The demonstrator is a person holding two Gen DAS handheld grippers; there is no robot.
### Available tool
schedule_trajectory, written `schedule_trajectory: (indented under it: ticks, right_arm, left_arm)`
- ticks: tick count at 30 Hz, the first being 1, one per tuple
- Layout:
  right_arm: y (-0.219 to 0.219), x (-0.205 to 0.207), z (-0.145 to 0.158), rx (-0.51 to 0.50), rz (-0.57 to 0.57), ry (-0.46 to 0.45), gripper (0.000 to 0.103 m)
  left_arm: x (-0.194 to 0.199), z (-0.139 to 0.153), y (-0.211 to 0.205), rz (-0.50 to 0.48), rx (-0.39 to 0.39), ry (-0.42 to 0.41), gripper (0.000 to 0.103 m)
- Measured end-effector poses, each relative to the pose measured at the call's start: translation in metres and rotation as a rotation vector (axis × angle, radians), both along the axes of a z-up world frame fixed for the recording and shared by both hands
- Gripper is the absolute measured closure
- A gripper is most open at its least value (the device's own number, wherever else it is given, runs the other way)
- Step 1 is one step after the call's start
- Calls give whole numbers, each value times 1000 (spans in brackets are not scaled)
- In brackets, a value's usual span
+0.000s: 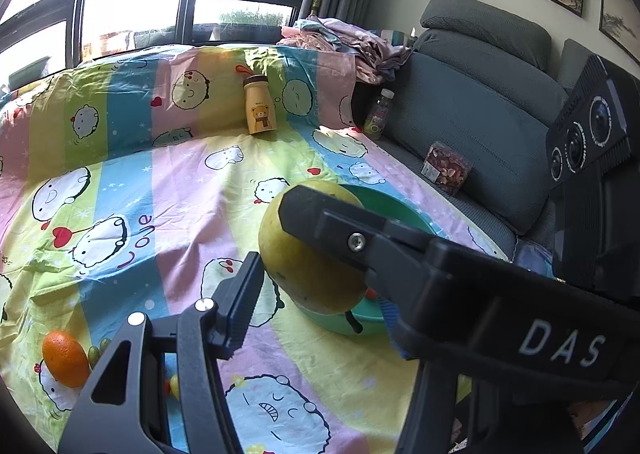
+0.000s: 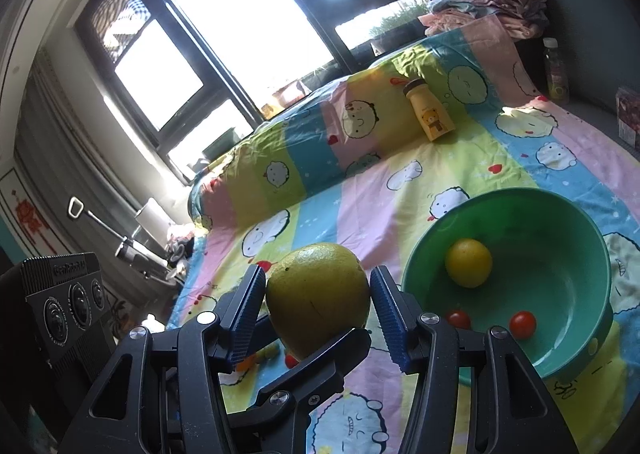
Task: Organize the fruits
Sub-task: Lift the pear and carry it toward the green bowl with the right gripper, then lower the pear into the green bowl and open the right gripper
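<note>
- The right gripper [image 2: 318, 304] has its ribbed blue pads against both sides of a big yellow-green pomelo [image 2: 318, 296]; in the right wrist view the fruit sits squarely between them, grasped and off the sheet.
- The left gripper [image 1: 276, 250] comes at the same pomelo [image 1: 310, 250] from another side; one pad touches its near side, while the right gripper's finger hides the rest. I cannot tell whether it clamps or merely steadies.
- Two grippers on one fruit makes sense to me: it is wide, round and probably heavy, so a single pinch might slip.
- The pomelo hangs just beside the green bowl [image 2: 568, 334], near its rim, likely its destination.
- The bowl already holds a lemon [image 2: 468, 263] and two tomatoes [image 2: 522, 324], so sorting is part done.
- An orange [image 1: 66, 359] and a few small fruits lie loose on the sheet, well apart from the bowl.
- The surface is a soft, wrinkled cartoon sheet [image 1: 192, 190]; the bowl sits tilted on it.
- A bear flask [image 1: 261, 105] stands at the back, a bottle [image 1: 379, 114] and a box [image 1: 448, 167] rest on the grey sofa [image 1: 472, 106], with bright windows behind.
</note>
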State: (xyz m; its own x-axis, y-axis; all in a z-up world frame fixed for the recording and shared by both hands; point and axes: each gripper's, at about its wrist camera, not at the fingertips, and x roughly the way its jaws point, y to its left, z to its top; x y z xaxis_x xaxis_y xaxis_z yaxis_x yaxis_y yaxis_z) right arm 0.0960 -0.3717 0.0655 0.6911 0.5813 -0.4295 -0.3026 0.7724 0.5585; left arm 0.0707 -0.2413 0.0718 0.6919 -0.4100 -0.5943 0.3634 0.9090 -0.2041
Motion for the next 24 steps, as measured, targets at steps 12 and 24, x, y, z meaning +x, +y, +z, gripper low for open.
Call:
schedule_trajectory:
  ticks: [12,24]
  right_arm:
    - [-30,24,-24,14,-93,97,46]
    - [-54,38,-44,23,-173,184,46]
  left_arm:
    - [35,-22,-33,-80,8,75,48]
    - [60,-40,-55,-158,11,141,48]
